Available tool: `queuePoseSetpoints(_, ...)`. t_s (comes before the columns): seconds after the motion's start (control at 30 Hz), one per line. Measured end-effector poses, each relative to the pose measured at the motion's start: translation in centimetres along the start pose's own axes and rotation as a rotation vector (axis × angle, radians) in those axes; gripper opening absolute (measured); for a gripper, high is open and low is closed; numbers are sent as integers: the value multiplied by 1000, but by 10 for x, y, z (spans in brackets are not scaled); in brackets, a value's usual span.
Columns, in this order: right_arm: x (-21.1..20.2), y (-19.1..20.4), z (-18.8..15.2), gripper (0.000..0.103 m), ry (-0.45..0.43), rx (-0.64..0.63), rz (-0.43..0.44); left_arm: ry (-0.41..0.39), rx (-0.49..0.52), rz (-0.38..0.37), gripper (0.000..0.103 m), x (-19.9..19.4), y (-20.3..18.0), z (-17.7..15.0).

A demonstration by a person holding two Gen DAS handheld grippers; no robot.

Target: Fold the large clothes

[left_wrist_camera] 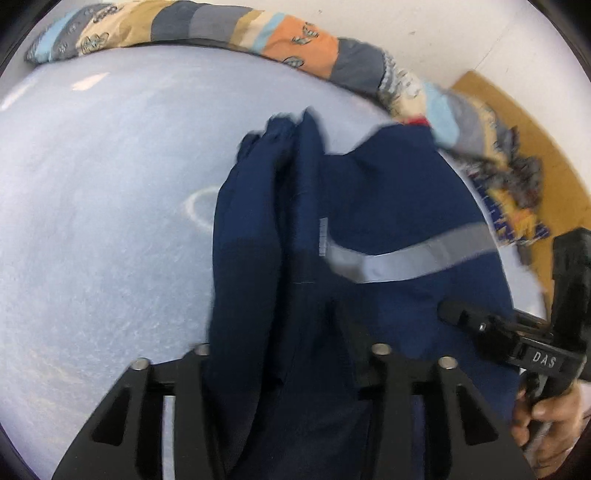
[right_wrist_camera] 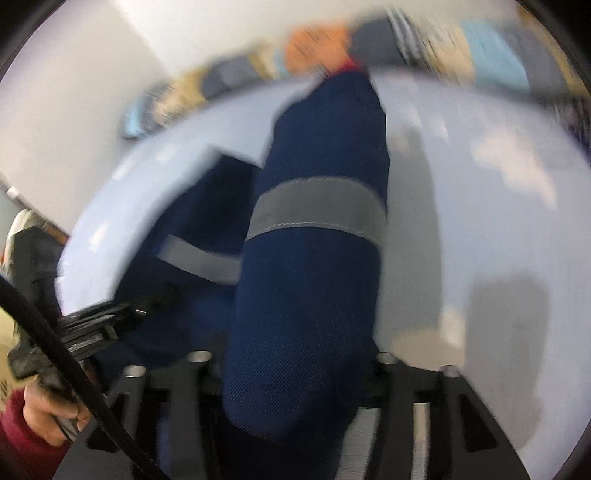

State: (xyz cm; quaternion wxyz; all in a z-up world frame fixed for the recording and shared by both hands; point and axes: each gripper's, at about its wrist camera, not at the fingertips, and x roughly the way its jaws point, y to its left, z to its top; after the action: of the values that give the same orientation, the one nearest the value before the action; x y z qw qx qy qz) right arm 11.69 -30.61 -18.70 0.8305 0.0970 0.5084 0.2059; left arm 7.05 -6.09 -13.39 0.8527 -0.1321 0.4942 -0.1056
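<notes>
- A navy garment [left_wrist_camera: 369,206] with grey reflective bands [left_wrist_camera: 410,258] hangs bunched over a pale blue tabletop [left_wrist_camera: 92,221], its far end reaching the tabletop's far edge.
- In the left wrist view the cloth runs down between the arms of the left gripper [left_wrist_camera: 291,369]. Its fingertips are buried under the folds, so I cannot tell whether the jaws clamp the cloth or stand loose around it.
- In the right wrist view a thick roll of the same garment, crossed by a wide grey band [right_wrist_camera: 317,210], lies between the arms of the right gripper [right_wrist_camera: 295,376]. Here too the tips are covered, and the grip cannot be judged.
- The right gripper also shows at the right edge of the left view, held in a hand [left_wrist_camera: 546,417] near the cloth.
- The left gripper shows at the left of the right view, held by a hand [right_wrist_camera: 48,410] in a dark red sleeve [right_wrist_camera: 18,443], with a black cable [right_wrist_camera: 55,343] crossing in front.
- A striped, patterned fabric [left_wrist_camera: 221,26] lies along the tabletop's far edge, against a white wall [left_wrist_camera: 424,22].
- The right view is heavily blurred.
</notes>
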Motion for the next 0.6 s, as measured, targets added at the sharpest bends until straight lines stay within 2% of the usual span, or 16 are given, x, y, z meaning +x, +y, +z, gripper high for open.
queuePoseSetpoints(0.03,10,-14,-3,74,38,70,16,1,-6,12,61,3,2,-1)
queuePoseSetpoints(0.07,14,-31,-6,75,35,166,72,5,-12,15,62,4,3,-1)
queuePoseSetpoints(0.13,10,-42,-3,75,39,233,101,16,-29,12,70,5,8,2)
queuePoseSetpoints(0.27,-14,-41,5,81,-4,200,-17,46,-128,-50,73,7,27,4)
queuePoseSetpoints(0.4,-51,-28,17,79,-169,117,-167,28,-180,-55,73,-4,41,6)
queuePoseSetpoints(0.47,-59,-20,24,65,-221,68,-169,21,-174,-46,73,-9,41,6)
queuePoseSetpoints(0.5,-60,-13,26,60,-239,50,-141,17,-164,-37,74,-9,40,6)
queuePoseSetpoints(0.53,-56,-10,28,45,-238,36,-118,7,-152,-19,76,-10,38,5)
queuePoseSetpoints(0.57,-50,-8,30,38,-229,19,-103,1,-146,-8,78,-10,38,3)
queuePoseSetpoints(0.6,-42,-7,33,38,-216,11,-90,-5,-136,6,79,-11,38,1)
